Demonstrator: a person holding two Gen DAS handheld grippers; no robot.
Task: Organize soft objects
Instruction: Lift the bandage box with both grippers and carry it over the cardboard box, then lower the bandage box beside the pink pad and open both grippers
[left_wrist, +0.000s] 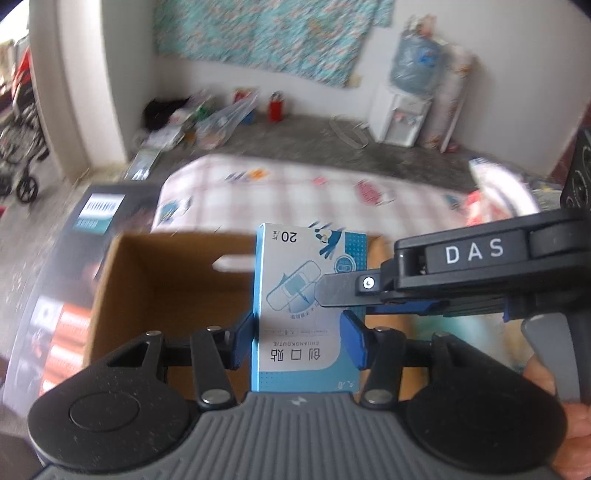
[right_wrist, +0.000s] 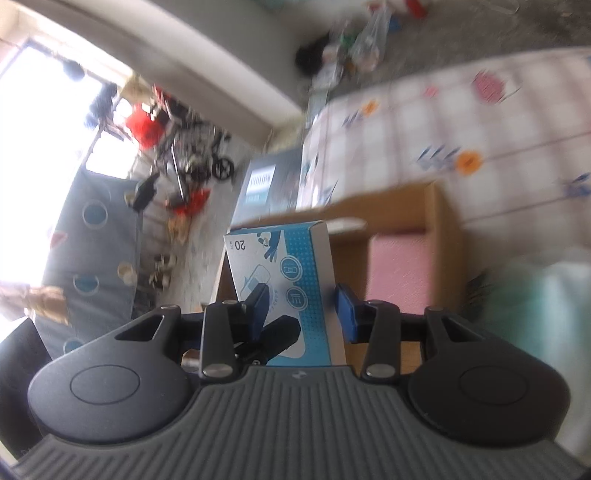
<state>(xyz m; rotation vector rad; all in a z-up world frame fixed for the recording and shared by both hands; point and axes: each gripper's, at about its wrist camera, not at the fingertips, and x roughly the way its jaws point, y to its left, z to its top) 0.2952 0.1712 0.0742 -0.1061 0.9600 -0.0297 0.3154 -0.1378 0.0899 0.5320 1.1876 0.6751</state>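
A blue-and-white bandage box (left_wrist: 306, 306) stands upright between both grippers, above an open cardboard box (left_wrist: 166, 288). My left gripper (left_wrist: 301, 338) is shut on the bandage box's lower part, blue pads on both sides. My right gripper (left_wrist: 332, 295) reaches in from the right and its fingers clamp the same box across its face. In the right wrist view the bandage box (right_wrist: 291, 280) sits between the right gripper's (right_wrist: 301, 310) blue pads. A pink soft item (right_wrist: 399, 269) lies inside the cardboard box (right_wrist: 439, 221).
A checked mat (left_wrist: 295, 192) with small prints lies beyond the cardboard box. A dark printed carton (left_wrist: 96, 210) sits to the left. Floor clutter, a red bottle (left_wrist: 276, 107) and a water dispenser (left_wrist: 402, 110) line the far wall. A pale green soft thing (right_wrist: 546, 295) is at right.
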